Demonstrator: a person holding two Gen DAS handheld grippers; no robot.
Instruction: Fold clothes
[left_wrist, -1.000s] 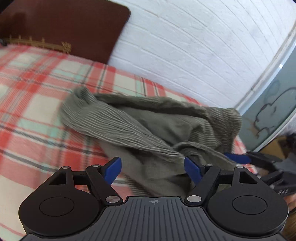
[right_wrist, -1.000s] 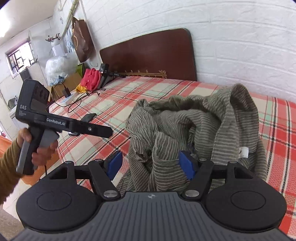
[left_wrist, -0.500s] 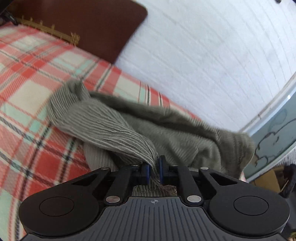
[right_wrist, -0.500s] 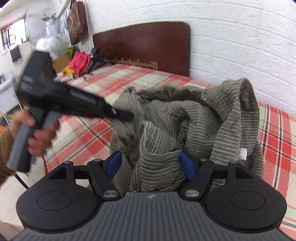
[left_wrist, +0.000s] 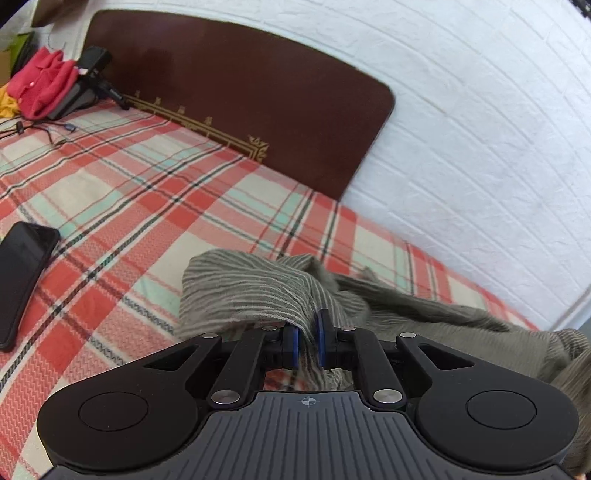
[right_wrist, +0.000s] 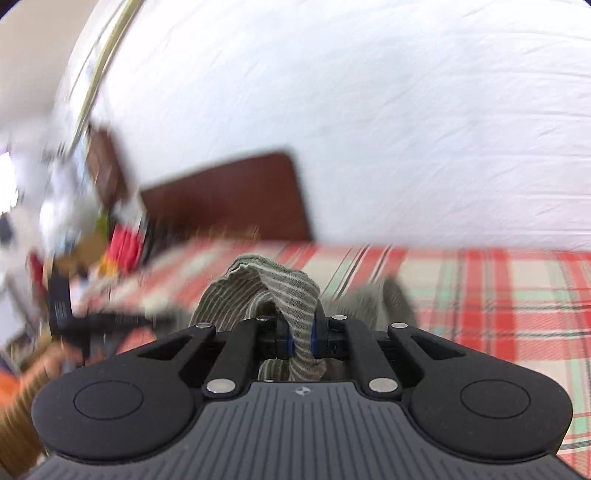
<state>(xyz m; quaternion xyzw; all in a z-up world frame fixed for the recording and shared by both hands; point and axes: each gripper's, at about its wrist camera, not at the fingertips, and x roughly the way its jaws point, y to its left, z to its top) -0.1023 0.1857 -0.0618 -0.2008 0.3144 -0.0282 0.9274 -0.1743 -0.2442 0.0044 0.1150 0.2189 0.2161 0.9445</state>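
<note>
No legible writing is visible. The left claw (left_wrist: 307, 342) is clamped on a fold of the striped garment (left_wrist: 251, 291) above the plaid bed (left_wrist: 110, 206). The right claw (right_wrist: 301, 338) likewise grips bunched striped fabric; its view is motion-blurred.

The right gripper (right_wrist: 301, 341) has its blue-padded fingers (right_wrist: 317, 338) pinched on a fold of the striped grey-green garment (right_wrist: 275, 291), which bunches up above them. Behind lies the red plaid bed (right_wrist: 498, 295) with its dark wooden headboard (right_wrist: 229, 199) (all motion-blurred). At left, seemingly, the left gripper (right_wrist: 110, 319).
</note>
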